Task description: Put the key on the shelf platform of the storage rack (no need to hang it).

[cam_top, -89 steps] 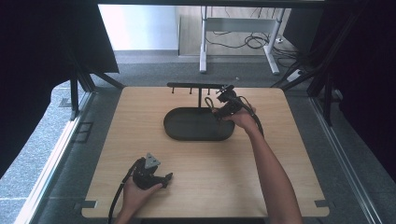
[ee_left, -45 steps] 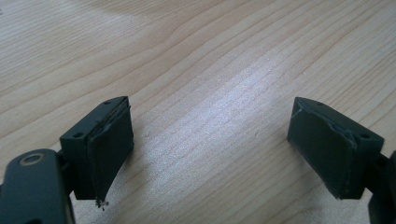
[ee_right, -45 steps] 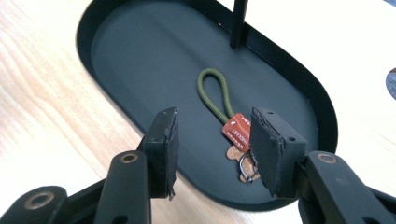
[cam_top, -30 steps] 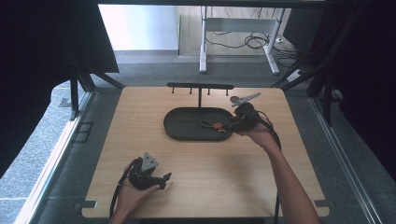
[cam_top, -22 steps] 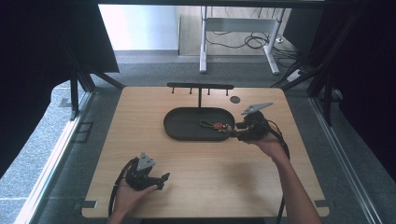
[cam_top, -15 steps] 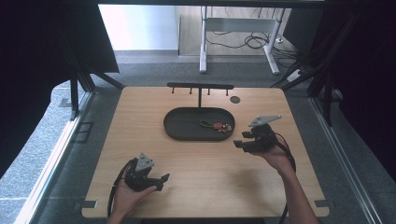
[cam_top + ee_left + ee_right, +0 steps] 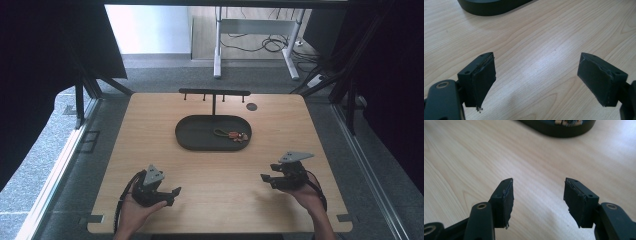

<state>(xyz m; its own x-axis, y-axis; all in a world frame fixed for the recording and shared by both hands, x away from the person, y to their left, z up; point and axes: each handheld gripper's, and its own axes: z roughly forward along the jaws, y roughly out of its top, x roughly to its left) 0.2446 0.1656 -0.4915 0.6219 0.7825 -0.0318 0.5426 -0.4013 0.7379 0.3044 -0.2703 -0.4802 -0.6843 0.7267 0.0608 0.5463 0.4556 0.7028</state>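
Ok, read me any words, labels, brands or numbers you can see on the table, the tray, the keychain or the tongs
None: no readable text anywhere.
Tray: plain dark surface, no label.
Keychain: too small to tell whether it bears any print.
Left tongs and right tongs: bare black pads, no markings.
Table: plain wood grain.

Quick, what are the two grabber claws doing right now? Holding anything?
Left gripper: open, holding nothing, bare table between its jaws.
Right gripper: jaws have just been opening, now open with nothing between them.
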